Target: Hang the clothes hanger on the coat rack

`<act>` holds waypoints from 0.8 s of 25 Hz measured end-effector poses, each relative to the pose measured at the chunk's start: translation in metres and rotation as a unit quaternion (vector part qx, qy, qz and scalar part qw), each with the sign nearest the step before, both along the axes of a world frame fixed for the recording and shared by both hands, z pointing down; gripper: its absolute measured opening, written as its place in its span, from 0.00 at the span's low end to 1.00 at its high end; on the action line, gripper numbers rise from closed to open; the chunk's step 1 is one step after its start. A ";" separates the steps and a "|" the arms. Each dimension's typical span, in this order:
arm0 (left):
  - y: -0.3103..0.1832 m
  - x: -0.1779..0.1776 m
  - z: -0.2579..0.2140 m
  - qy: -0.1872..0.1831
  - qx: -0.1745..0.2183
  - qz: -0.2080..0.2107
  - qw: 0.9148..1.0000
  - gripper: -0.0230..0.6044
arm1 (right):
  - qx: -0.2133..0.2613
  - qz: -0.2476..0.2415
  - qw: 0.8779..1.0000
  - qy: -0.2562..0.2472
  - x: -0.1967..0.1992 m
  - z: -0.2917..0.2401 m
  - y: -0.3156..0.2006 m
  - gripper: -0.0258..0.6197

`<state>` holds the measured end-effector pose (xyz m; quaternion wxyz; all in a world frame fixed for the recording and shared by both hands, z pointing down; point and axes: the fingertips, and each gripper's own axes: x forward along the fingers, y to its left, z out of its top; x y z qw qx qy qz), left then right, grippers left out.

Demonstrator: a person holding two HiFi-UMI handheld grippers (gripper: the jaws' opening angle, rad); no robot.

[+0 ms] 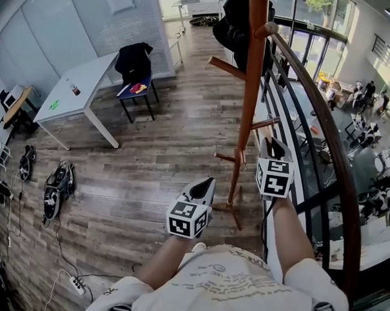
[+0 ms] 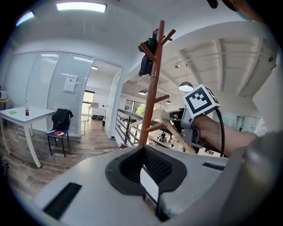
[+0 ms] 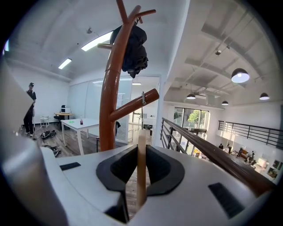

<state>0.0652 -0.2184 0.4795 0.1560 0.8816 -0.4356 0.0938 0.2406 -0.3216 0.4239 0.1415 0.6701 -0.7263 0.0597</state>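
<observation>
Right gripper (image 1: 273, 150) was clenched on the clothes hanger (image 3: 141, 154). The pale wooden bar sat pinched edge-on between the jaws, standing close to upright, its long axis running straight up and away from the gripper. At its top the small metal hook (image 3: 143, 98) showed right against a slanting peg (image 3: 132, 105) of the coat rack (image 3: 108, 101). That was the relation that mattered: the peg lay just above and slightly left of the gripper, angled up to the right, with the hook level with it. Whether the hook was already over the peg or only in front of it, I could not tell.

From the head view the rack's pole (image 1: 253, 90) rose between the two grippers, with the right one near it on the railing (image 1: 324, 144) side. The left gripper (image 1: 206, 184) hung lower and to the left of the pole, jaws a narrow way apart with nothing between them. My call was that the right gripper was the nearer one and had to do the job, the hook needing to settle down onto the peg before any letting go.

No bins or boxes came into this. The rack itself carried only a dark garment (image 3: 132, 46), bunched on the top pegs, well above the hanger.
</observation>
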 end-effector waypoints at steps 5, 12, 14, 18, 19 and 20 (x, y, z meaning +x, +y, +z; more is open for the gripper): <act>0.000 -0.006 0.004 0.000 -0.003 0.001 1.000 0.04 | 0.000 -0.017 1.000 0.011 -0.014 0.007 0.003 0.12; -0.001 -0.009 0.005 0.001 -0.005 0.000 1.000 0.04 | -0.012 -0.046 0.999 0.015 -0.030 0.018 0.007 0.12; 0.002 -0.009 0.005 0.001 -0.007 0.002 1.000 0.04 | -0.015 -0.056 0.998 0.021 -0.035 0.021 0.012 0.12; 0.003 -0.009 0.008 0.001 -0.012 0.005 1.000 0.04 | -0.015 -0.067 0.997 0.026 -0.040 0.026 0.016 0.12; 0.003 -0.010 0.009 0.001 -0.013 0.005 1.000 0.04 | -0.014 -0.068 0.997 0.025 -0.041 0.027 0.016 0.12; 0.002 -0.010 0.010 0.001 -0.013 0.005 1.000 0.04 | -0.014 -0.069 0.997 0.025 -0.041 0.028 0.016 0.12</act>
